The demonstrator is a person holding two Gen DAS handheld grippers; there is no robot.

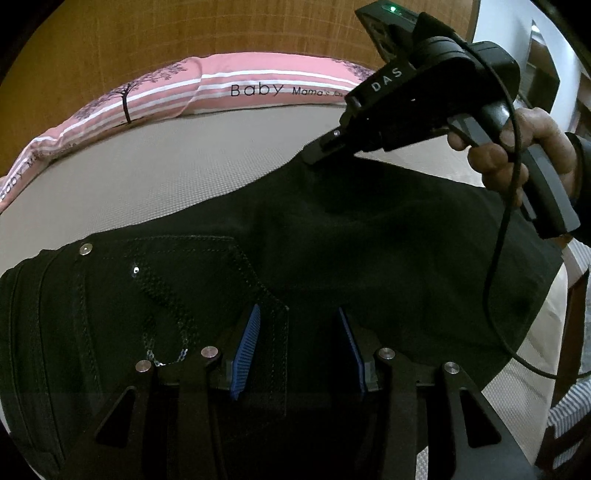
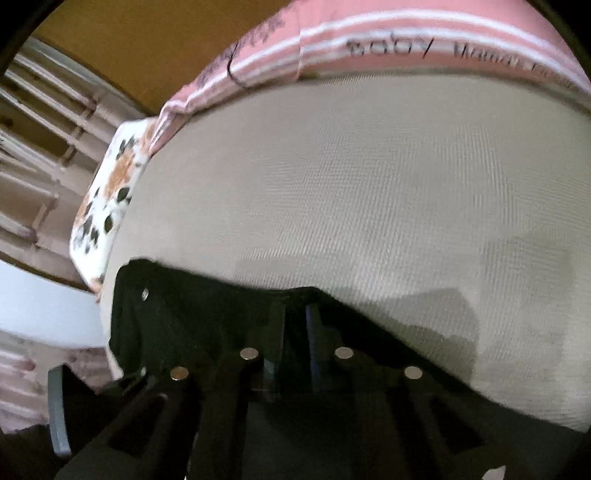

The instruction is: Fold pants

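Black pants (image 1: 332, 258) lie spread on the beige mattress (image 1: 166, 170), with a stitched back pocket (image 1: 192, 280) and waistband at the left. My left gripper (image 1: 299, 347) is open just above the pants near the pocket, its blue pads (image 1: 246, 349) apart. My right gripper (image 1: 321, 151) is shut on the far edge of the pants and lifts it into a peak. In the right wrist view the right gripper (image 2: 295, 328) pinches the black fabric (image 2: 207, 317) between narrow jaws.
A pink striped pillow (image 1: 229, 88) printed "Baby" runs along the far edge against a wooden headboard (image 1: 184, 29). A floral sheet (image 2: 107, 206) shows at the mattress's left edge. A black cable (image 1: 495, 266) hangs from the right gripper's handle.
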